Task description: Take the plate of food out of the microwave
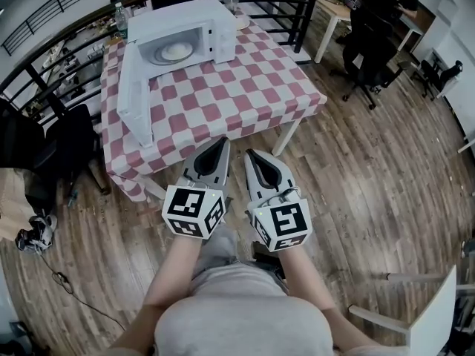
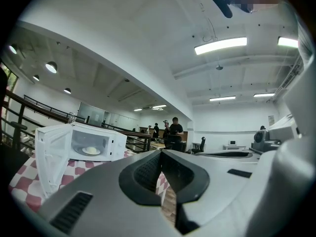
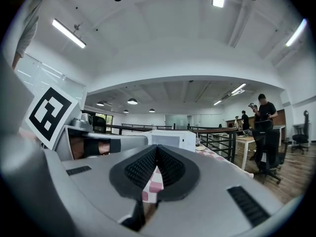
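Observation:
A white microwave [image 1: 185, 32] stands at the far left of a red-and-white checked table [image 1: 245, 95], its door [image 1: 133, 95] swung wide open toward me. Inside lies a white plate of pale food [image 1: 176, 51]; the plate [image 2: 91, 150] also shows in the left gripper view. My left gripper [image 1: 223, 141] and right gripper [image 1: 250, 154] hover side by side at the table's near edge, well short of the microwave. Both are shut and empty, pointing level. The left gripper [image 2: 160, 152] faces the open microwave [image 2: 94, 142]. The right gripper [image 3: 156, 147] faces the microwave [image 3: 170, 139] from its side.
A black railing [image 1: 297, 6] runs behind the table. A person sits at a desk [image 1: 338, 10] at the back right with office chairs [image 1: 438, 76] nearby. A dark chair [image 1: 70, 143] stands left of the table. A white chair [image 1: 434, 314] is at the lower right.

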Demonstrator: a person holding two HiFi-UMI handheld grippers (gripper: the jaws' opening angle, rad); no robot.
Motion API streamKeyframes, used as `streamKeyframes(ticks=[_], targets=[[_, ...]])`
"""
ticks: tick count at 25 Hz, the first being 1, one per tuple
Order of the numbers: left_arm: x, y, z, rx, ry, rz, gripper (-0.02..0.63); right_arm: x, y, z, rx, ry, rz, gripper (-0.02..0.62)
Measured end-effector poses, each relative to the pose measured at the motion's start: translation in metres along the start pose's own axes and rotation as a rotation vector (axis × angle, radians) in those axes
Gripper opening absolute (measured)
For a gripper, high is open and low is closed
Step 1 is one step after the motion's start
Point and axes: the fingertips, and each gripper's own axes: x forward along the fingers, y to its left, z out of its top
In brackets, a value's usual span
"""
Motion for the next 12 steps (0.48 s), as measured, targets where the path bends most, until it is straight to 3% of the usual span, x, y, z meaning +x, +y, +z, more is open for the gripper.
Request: streamKeyframes(ticks=[12], targets=[[0.050,0.073,0.015,-0.009,-0.011,0.069,0.002,0.090,-0.013,0.004,-0.015,0.006,0.069,0.025]])
